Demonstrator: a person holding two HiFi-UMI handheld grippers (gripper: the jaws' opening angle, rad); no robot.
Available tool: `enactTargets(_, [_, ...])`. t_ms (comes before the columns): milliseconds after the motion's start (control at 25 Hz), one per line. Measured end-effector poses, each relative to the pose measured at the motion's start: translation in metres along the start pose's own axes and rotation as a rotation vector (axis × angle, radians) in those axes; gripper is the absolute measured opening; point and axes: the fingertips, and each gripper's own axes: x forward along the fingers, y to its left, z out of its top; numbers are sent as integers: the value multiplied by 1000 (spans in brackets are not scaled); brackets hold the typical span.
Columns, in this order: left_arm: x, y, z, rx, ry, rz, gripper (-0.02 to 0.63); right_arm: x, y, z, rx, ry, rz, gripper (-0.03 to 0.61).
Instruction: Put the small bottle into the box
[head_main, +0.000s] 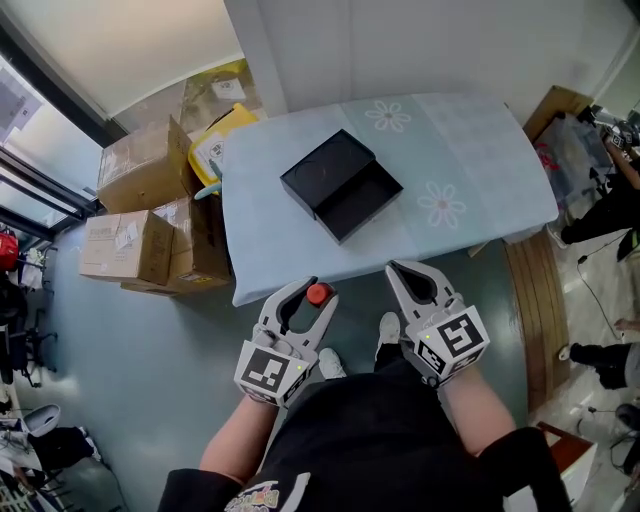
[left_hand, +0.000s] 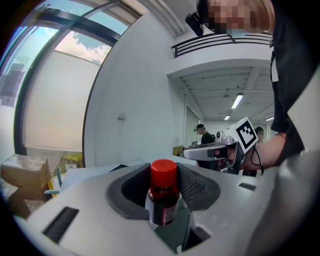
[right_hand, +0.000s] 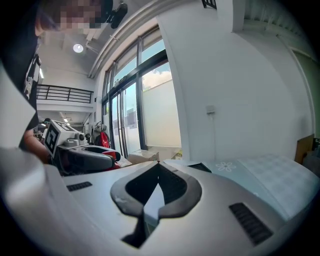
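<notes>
A small bottle (head_main: 318, 294) with a red cap stands upright between the dark pads of my left gripper (head_main: 316, 293), which is shut on it just in front of the table's near edge. In the left gripper view the bottle (left_hand: 162, 192) fills the space between the jaws. The black box (head_main: 341, 185) lies open on the pale blue table (head_main: 480, 150), its tray beside its lid, farther ahead. My right gripper (head_main: 396, 270) hovers beside the left one, jaws shut and empty, as the right gripper view (right_hand: 158, 164) shows.
Cardboard boxes (head_main: 150, 215) are stacked on the floor left of the table. A wooden board (head_main: 532, 290) and a person's arm (head_main: 600, 215) lie to the right. The person's shoes (head_main: 389, 328) show below the table edge.
</notes>
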Motion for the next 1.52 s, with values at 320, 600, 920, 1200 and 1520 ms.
enactTargets(320, [41,5,2,-17,35,67,158,11,-46,4,5,5,41,9])
enactTargets(600, [82,3,0,-27,29,86,158,20,-87,5,14,6,74,9])
enactTargets(920, [124,6,-1,-47,34,146,158,30,-130,3,18,19,138,9])
enactTargets(1200, [158,3,1,-57,34,212,158,35,-161,3,19,34,204,9])
enactTargets(1520, [180,11,-2,-85,37,291,158,36,-182,1,20,46,255,9])
